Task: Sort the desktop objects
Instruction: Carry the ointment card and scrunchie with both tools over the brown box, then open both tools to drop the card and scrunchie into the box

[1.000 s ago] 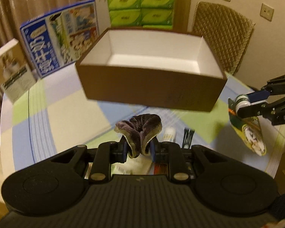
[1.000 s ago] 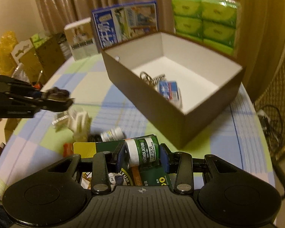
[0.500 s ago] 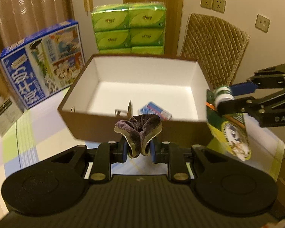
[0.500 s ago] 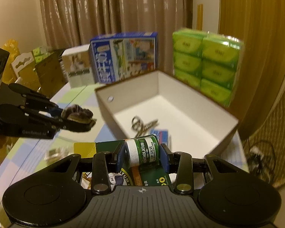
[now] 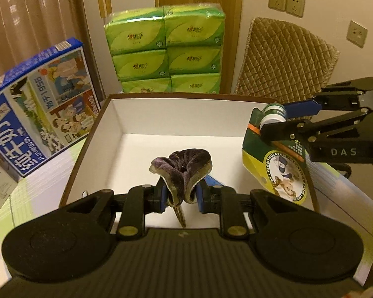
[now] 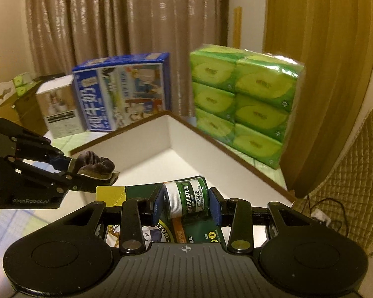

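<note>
My left gripper (image 5: pixel 181 195) is shut on a purple velvet scrunchie (image 5: pixel 182 167) and hangs over the white inside of the brown open box (image 5: pixel 116 124). My right gripper (image 6: pixel 186 204) is shut on a green lip salve jar (image 6: pixel 187 198) fixed to its green backing card (image 6: pixel 199 234). It also hovers above the box (image 6: pixel 169 134). In the left wrist view the right gripper (image 5: pixel 273 119) holds the jar and card (image 5: pixel 281 168) over the box's right wall. In the right wrist view the left gripper (image 6: pixel 97 173) and scrunchie (image 6: pixel 94 162) sit at the left.
A blue milk carton box (image 5: pixel 37 99) stands left of the brown box, and a stack of green tissue packs (image 5: pixel 166 49) stands behind it. A quilted chair back (image 5: pixel 286 59) is at the far right. A small pale carton (image 6: pixel 57 109) stands further left on the checked tablecloth (image 5: pixel 49 168).
Both grippers have moved forward and slightly up, from the table in front of the box to above its inside. Each has kept its grip throughout.
</note>
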`<state>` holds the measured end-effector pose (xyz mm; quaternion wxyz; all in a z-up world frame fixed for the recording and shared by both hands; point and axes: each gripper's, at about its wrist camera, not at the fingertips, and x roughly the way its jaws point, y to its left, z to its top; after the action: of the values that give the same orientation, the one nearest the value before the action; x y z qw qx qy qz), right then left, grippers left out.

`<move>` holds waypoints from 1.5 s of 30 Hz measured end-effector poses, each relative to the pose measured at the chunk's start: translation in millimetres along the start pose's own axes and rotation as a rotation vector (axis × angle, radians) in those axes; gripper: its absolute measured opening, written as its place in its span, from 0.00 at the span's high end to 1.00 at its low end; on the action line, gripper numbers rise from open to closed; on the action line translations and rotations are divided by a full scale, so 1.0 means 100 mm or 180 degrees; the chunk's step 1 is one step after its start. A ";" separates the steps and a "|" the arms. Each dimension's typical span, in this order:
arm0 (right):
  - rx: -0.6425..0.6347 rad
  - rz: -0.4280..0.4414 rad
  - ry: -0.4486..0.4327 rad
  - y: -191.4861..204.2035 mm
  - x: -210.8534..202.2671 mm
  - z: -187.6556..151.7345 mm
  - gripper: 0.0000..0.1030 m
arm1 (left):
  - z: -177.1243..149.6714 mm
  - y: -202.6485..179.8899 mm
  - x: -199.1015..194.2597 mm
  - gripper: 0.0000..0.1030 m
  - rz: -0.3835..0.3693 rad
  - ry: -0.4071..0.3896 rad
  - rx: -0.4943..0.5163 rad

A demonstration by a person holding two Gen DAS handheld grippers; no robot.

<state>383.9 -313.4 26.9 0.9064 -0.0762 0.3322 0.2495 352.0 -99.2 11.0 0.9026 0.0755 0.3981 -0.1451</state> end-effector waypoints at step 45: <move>-0.0917 -0.0113 0.1050 -0.54 1.43 -0.11 0.65 | 0.36 0.00 1.82 0.62 -0.0250 0.0889 0.0233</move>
<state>498.2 -306.2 -74.9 0.8238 -0.2506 0.4355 0.2625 493.9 -144.9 -99.8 0.8288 0.1122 0.5169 -0.1827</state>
